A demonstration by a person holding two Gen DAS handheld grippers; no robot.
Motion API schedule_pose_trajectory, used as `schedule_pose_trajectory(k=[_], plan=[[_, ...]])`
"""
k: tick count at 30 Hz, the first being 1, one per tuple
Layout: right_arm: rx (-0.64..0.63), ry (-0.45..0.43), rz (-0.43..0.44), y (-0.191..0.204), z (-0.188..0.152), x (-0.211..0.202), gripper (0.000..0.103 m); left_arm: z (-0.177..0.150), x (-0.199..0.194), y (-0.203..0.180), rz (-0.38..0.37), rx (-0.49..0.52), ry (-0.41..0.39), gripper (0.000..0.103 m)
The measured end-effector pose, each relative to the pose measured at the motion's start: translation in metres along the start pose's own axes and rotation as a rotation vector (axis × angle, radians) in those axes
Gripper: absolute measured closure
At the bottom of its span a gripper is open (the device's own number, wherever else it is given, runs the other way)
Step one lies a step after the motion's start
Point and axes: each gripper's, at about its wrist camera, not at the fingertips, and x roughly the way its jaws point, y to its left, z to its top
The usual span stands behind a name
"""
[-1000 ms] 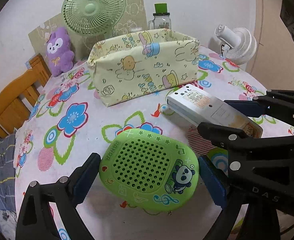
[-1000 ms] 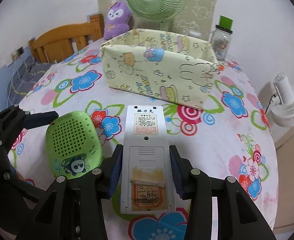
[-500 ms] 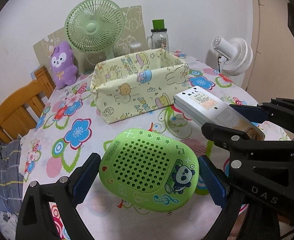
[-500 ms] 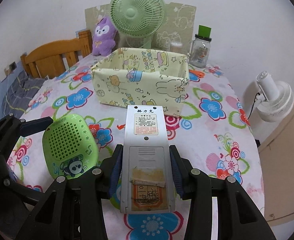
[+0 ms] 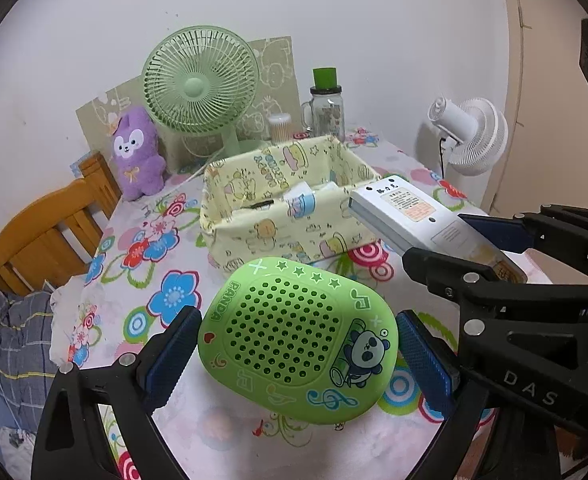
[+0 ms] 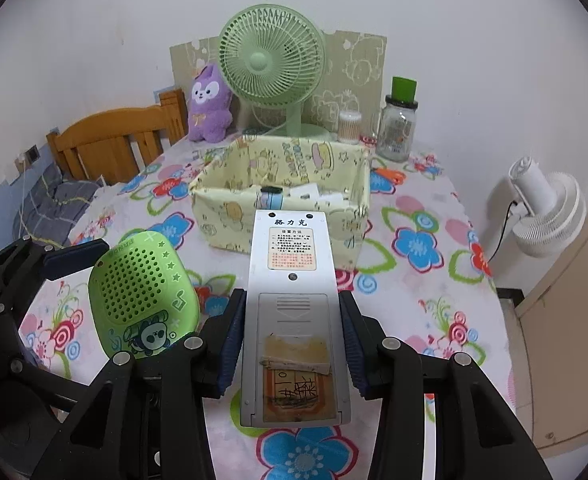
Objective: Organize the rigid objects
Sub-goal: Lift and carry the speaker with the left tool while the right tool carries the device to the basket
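Observation:
My left gripper (image 5: pixel 294 352) is shut on a green panda speaker (image 5: pixel 296 340) and holds it above the table; the speaker also shows in the right wrist view (image 6: pixel 144 300). My right gripper (image 6: pixel 290 340) is shut on a white remote control (image 6: pixel 290 308), back side up, held above the table; the remote also shows in the left wrist view (image 5: pixel 414 216). A yellow cartoon-print fabric bin (image 6: pixel 282 192) stands ahead of both grippers, with several small items inside; it also shows in the left wrist view (image 5: pixel 290 208).
Behind the bin stand a green desk fan (image 6: pixel 272 64), a purple plush (image 6: pixel 208 104), a glass jar with green lid (image 6: pixel 398 120) and a cotton swab pot (image 6: pixel 350 126). A white fan (image 6: pixel 546 208) is off the table's right edge. A wooden chair (image 6: pixel 118 140) is at left.
Both grippers have risen with their objects and drawn back from the bin. The bin's inside now shows from above.

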Motion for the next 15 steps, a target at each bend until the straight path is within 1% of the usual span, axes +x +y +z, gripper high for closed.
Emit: schedule_pose_trajectory(k=[10,15], plan=[[0.018,-0.029,0.0,-0.007,0.024,-0.003,0.056,0.025,-0.003,0.004,0.009,0.019,-0.031,0.006],[0.027,-0.041,-0.005,-0.011,0.036,0.001,0.056,0.038,0.004,0.01,0.004,0.014,-0.039,0.006]])
